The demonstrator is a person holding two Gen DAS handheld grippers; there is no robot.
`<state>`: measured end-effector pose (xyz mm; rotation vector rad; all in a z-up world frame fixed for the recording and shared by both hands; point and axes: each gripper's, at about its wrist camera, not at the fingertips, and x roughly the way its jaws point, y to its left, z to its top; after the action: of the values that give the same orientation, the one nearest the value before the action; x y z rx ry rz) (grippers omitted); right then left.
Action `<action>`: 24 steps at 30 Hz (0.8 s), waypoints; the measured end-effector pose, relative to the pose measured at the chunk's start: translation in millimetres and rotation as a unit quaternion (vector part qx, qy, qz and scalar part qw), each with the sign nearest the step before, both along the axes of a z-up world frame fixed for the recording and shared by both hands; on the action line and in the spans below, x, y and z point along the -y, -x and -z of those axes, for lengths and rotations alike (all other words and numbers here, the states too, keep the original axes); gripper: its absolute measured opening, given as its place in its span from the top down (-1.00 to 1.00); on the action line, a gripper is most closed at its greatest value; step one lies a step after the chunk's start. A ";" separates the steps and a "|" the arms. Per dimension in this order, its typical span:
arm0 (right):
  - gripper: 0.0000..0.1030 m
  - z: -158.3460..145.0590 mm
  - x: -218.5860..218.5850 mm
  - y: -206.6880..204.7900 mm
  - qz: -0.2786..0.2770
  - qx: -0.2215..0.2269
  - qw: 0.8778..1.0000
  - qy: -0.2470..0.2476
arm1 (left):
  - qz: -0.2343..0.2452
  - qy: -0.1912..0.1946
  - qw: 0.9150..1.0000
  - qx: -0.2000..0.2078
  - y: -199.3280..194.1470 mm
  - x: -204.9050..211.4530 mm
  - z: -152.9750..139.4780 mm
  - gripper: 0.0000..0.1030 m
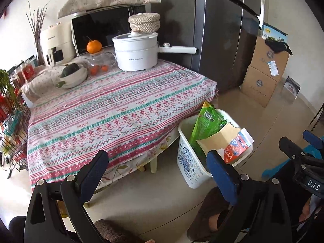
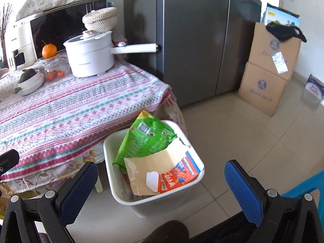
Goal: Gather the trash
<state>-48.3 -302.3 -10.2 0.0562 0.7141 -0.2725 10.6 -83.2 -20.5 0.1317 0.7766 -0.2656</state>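
Note:
A white waste bin stands on the floor by the table's near right corner. Inside it, a green snack bag leans upright, with a torn cardboard box printed red and blue in front of it. My left gripper hovers open above the floor, between the table edge and the bin, nothing between its blue pads. My right gripper is open too, straddling the bin from above and empty. It also shows at the right edge of the left wrist view.
The table wears a striped patterned cloth and carries a white electric pot, a glass jar, bowls and a microwave at the back. A grey fridge and stacked cardboard boxes stand behind. A wire rack stands at the left.

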 end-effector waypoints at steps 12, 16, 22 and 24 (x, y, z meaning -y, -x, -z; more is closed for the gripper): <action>-0.99 -2.4 3.3 -1.1 0.005 0.004 1.000 -0.001 | 0.009 0.011 1.000 0.010 5.5 0.5 -9.0 -0.92; -0.99 -2.9 3.6 -0.8 0.005 0.005 1.000 -0.002 | 0.008 0.012 1.000 0.009 6.3 0.7 -9.1 -0.92; -0.99 -4.3 1.9 0.8 0.007 0.011 1.000 0.000 | 0.010 0.015 1.000 0.008 7.1 -0.8 -8.8 -0.92; -0.99 -4.7 1.3 1.0 0.008 0.012 1.000 0.003 | 0.009 0.015 1.000 0.008 7.0 -0.5 -8.8 -0.92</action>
<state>-49.3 -303.6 -5.5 0.0600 0.6893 -0.2881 3.6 -82.7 -11.7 0.1118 0.7560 -0.2921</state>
